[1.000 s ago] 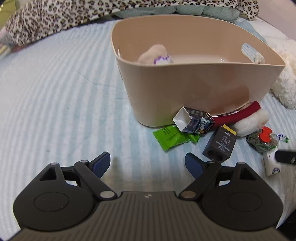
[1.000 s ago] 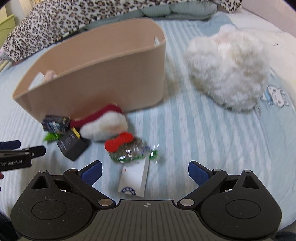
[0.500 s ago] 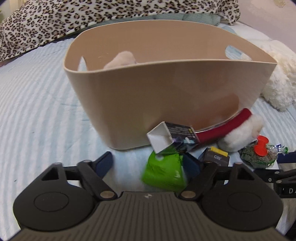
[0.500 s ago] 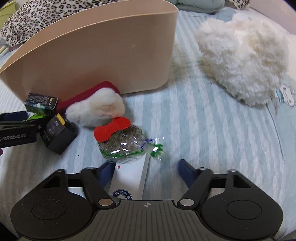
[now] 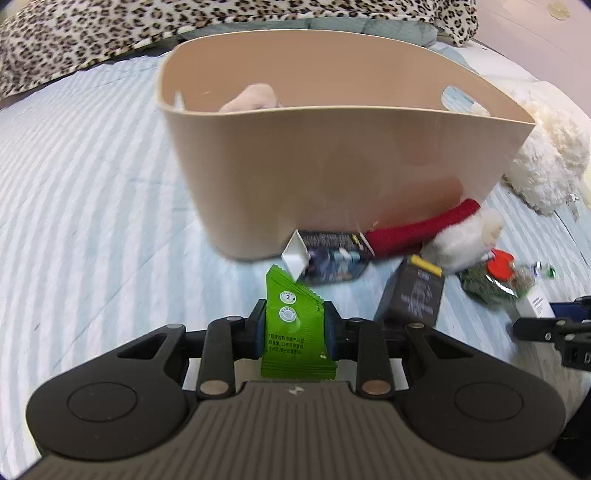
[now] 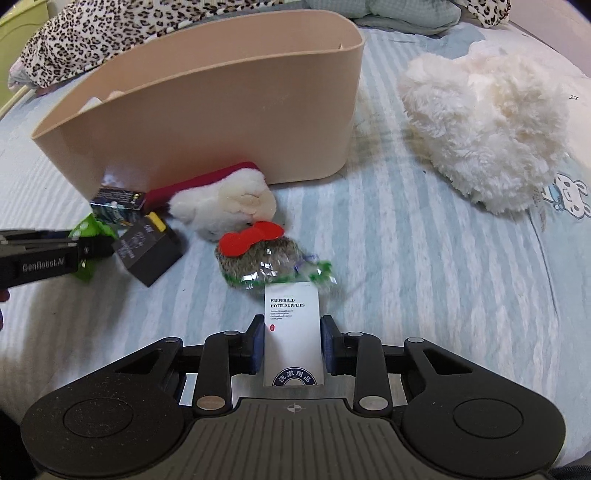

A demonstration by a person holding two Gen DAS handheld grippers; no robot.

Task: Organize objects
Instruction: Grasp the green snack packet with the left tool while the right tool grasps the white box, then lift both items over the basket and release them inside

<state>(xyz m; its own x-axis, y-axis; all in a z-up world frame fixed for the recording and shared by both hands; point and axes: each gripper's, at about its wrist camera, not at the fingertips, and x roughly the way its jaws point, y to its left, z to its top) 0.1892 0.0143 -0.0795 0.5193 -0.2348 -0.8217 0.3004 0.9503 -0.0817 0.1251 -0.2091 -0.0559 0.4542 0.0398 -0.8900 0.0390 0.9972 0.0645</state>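
Observation:
My left gripper [image 5: 294,325] is shut on a green sachet [image 5: 293,325], held just in front of the beige tub [image 5: 332,162]. My right gripper [image 6: 292,339] is shut on a white hotel-supplies box [image 6: 292,332] near the bed surface. On the striped sheet by the tub lie a dark printed carton [image 5: 328,254], a black box with a yellow label [image 5: 410,291], a red and white plush sock [image 6: 221,203] and a clear bag with a red bow [image 6: 266,254]. A pale plush item [image 5: 251,99] lies inside the tub.
A fluffy white plush [image 6: 487,122] lies to the right of the tub. A leopard-print blanket [image 5: 147,29] and a teal quilt [image 6: 388,14] run along the back. The left gripper shows at the left edge of the right wrist view [image 6: 44,258].
Both grippers moved forward and down and closed: the left on the green sachet, the right on the white box. Both were open one second ago.

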